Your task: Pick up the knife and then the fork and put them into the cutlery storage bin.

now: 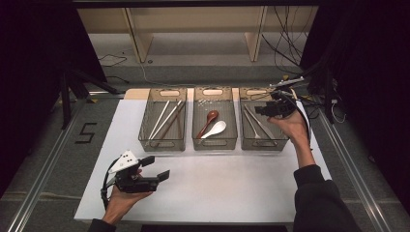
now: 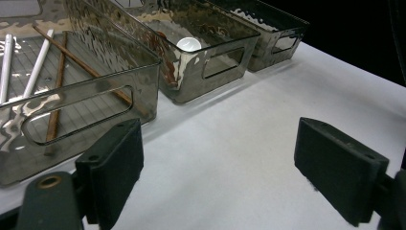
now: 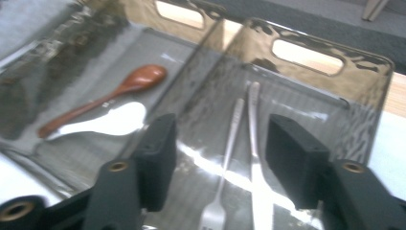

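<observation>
Metal cutlery: a fork (image 3: 224, 172) and a second utensil (image 3: 254, 143) are seen below and between the right gripper (image 3: 218, 153) jaws, in the right bin (image 3: 368, 120).
Handling: judged stiff, light, slippery; best taken mid-handle.
Jaws: both pairs held wide, empty; left gripper (image 2: 215, 167) over the worktop (image 2: 230, 158).

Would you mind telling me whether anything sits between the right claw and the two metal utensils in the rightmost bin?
Nothing visible does. The right claw hangs open above the rightmost clear plastic bin, and the silver fork and the second silver utensil lie uncovered on its floor below.
</observation>
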Motion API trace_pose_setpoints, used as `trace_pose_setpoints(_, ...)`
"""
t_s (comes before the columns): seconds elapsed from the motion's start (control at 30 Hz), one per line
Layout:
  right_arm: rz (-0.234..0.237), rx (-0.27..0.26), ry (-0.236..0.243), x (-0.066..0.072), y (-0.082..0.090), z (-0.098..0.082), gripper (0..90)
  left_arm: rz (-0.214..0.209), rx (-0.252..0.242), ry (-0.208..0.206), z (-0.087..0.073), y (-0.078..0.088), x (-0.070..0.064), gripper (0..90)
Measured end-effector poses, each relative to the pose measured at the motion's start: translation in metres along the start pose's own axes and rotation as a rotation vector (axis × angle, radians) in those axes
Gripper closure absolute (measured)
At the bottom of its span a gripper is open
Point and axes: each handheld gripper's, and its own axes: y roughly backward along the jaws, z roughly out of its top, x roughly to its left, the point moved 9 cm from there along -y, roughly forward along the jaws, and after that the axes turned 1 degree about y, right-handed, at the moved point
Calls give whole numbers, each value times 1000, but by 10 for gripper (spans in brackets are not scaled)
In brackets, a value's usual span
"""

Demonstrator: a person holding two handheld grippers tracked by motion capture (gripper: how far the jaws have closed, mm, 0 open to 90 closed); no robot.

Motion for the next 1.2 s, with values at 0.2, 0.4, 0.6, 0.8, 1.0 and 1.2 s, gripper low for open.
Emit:
trace_pose_setpoints(0.2,60,-33,-15,18,9,-3,290,-2,-1,3,0,0,0,168)
trace_pose_setpoints(0.4,75,-56,-10,33,13,-10,229,-3,-3,5,0,0,0,169)
trace_pose_setpoints(0.6,102,-96,-18,44,22,-15,201,-7,-8,13,1,0,0,169)
trace_pose_setpoints(0.8,110,-115,1,56,28,-22,186,-8,-10,12,1,0,0,168)
trace_pose_setpoints(1.0,121,-126,9,66,30,-30,187,-10,-12,13,1,0,0,169)
trace_pose_setpoints(1.2,123,-140,22,74,32,-39,189,-12,-14,16,1,1,0,169)
